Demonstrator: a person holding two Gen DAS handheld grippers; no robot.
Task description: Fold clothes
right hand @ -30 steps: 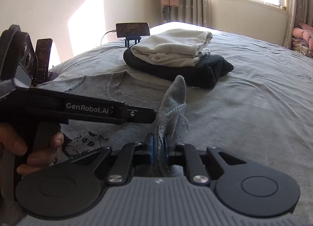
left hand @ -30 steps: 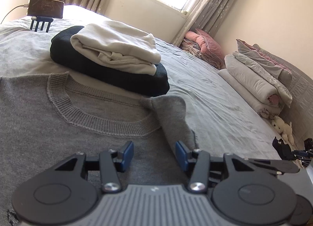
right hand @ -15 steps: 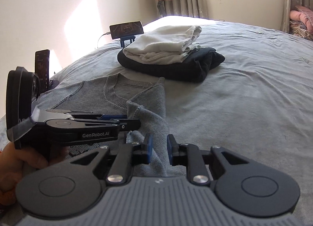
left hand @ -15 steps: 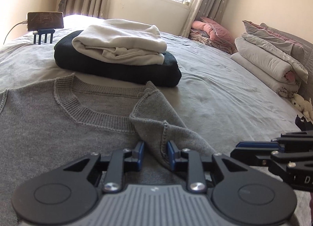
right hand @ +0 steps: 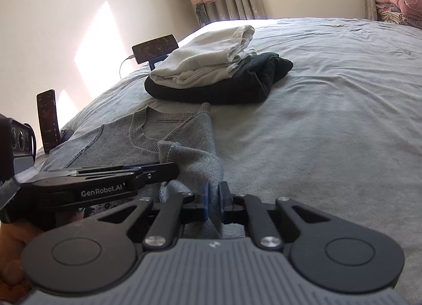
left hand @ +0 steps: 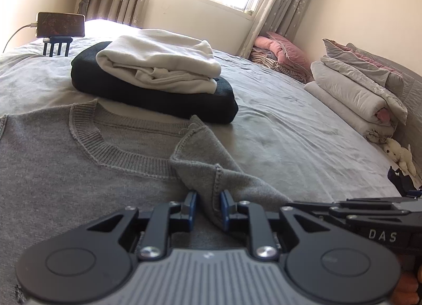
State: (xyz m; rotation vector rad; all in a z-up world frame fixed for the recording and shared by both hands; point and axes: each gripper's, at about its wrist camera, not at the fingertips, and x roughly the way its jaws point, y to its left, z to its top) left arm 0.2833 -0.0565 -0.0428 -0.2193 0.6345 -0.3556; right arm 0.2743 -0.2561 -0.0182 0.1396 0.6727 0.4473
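Grey sweater (left hand: pixel 66 168) lies flat, front up, at the near edge of the bed (left hand: pixel 303 131), neckline toward the far side. Its right shoulder/sleeve part is bunched up into a raised fold (left hand: pixel 211 170), just short of the folded stack: white garment (left hand: pixel 161 62) on top of dark garment (left hand: pixel 158 96), mid-bed.

Left gripper (left hand: pixel 208 207): fingers closing, narrow gap, raised fold between them. Pads look close to the cloth but I can't confirm they're pressing yet.

Right gripper (right hand: pixel 213 199): fingers closing, nearly shut, blue pads pinching the sweater edge between them. It sits just right of the left gripper, both on the same bunch of fabric.

Step in hand, my read: getting a two-point hold on the sleeve side to fold it inward over the body.

How to do it well:
- Let the left close fully before lifting, otherwise the knit slips out.
- Spread the two grips apart along the sleeve edge; right now they're too close, and the fold will sag.
- Lift only enough to clear the body, carry toward the left edge of the sweater, and keep the edge taut.
- Stay clear of the stack; the shoulder corner is near it and could drag it.
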